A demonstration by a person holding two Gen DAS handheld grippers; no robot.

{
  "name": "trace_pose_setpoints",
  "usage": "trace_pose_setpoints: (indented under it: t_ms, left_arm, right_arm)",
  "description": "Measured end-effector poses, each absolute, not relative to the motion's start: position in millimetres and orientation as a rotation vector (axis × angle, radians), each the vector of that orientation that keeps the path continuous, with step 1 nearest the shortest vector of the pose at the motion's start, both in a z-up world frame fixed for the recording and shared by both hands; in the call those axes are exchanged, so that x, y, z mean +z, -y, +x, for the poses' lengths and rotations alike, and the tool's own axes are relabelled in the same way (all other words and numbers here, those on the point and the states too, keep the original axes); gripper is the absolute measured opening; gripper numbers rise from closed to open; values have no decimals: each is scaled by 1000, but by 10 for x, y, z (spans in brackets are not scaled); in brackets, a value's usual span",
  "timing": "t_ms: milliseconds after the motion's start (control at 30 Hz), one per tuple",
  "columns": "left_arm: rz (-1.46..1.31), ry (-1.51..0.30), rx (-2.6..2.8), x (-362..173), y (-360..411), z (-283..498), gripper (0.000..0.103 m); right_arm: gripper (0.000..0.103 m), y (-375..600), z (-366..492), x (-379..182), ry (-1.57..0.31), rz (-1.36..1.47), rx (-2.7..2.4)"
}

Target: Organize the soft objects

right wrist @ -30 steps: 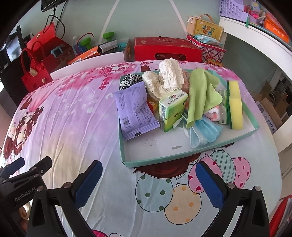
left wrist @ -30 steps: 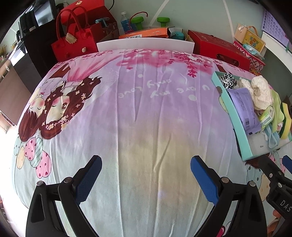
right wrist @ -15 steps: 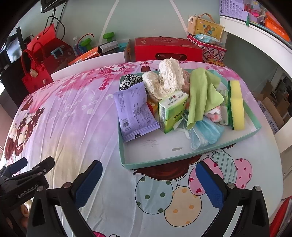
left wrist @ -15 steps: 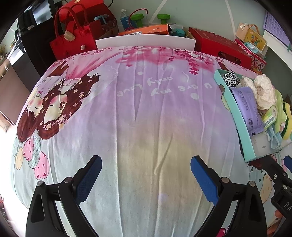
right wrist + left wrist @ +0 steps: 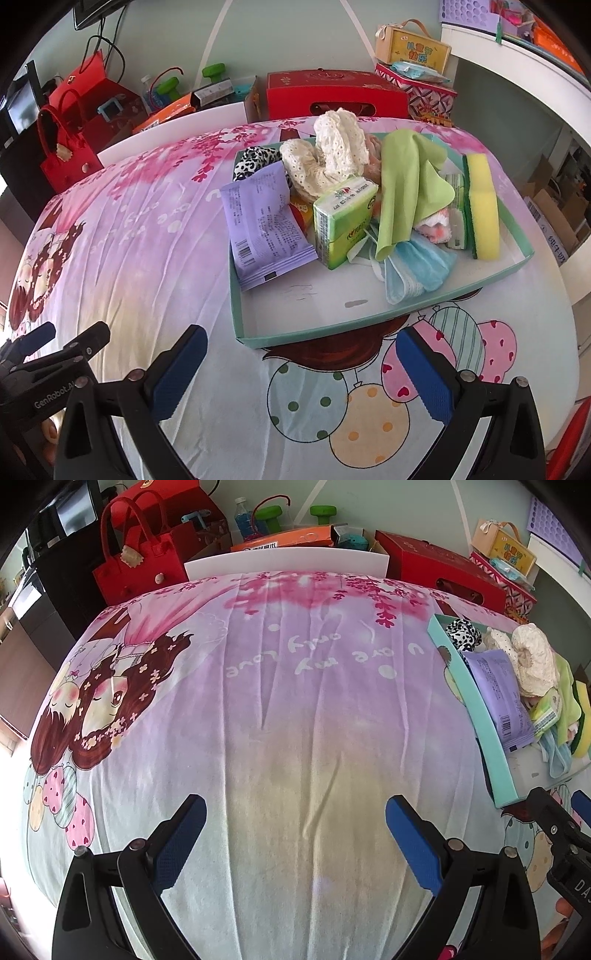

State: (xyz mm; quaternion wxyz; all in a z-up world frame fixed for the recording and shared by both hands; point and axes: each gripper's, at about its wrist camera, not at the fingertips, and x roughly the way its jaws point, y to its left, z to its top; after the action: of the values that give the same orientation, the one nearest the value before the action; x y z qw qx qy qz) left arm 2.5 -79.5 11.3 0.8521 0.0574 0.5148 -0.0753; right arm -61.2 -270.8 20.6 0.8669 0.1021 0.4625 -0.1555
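Note:
A teal tray (image 5: 332, 326) lies on the patterned sheet, holding a purple packet (image 5: 260, 230), a green tissue pack (image 5: 341, 219), cream lace scrunchies (image 5: 328, 155), a leopard scrunchie (image 5: 253, 160), a green cloth (image 5: 406, 184), blue face masks (image 5: 413, 269) and a yellow sponge (image 5: 480, 206). My right gripper (image 5: 301, 369) is open and empty, just short of the tray's near rim. My left gripper (image 5: 295, 834) is open and empty over bare sheet, left of the tray (image 5: 480, 723). The left gripper also shows in the right wrist view (image 5: 55, 354).
Red bags (image 5: 136, 565), a red box (image 5: 332, 94), an orange box (image 5: 284, 544) and green dumbbells (image 5: 295, 515) stand beyond the far edge. A white shelf (image 5: 517, 59) is at the right. The cartoon sheet (image 5: 277, 701) covers the surface.
Both grippers have drifted slightly forward and stay open and empty. The tray's contents have not moved.

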Motion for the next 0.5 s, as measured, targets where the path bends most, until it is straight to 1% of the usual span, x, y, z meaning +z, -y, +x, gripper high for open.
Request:
trace_pose_setpoints:
  t_ms: [500]
  left_arm:
    - [133,-1089,-157,98,810,31,98]
  right_arm:
    - [103,2735,-618,219,-961,206,-338]
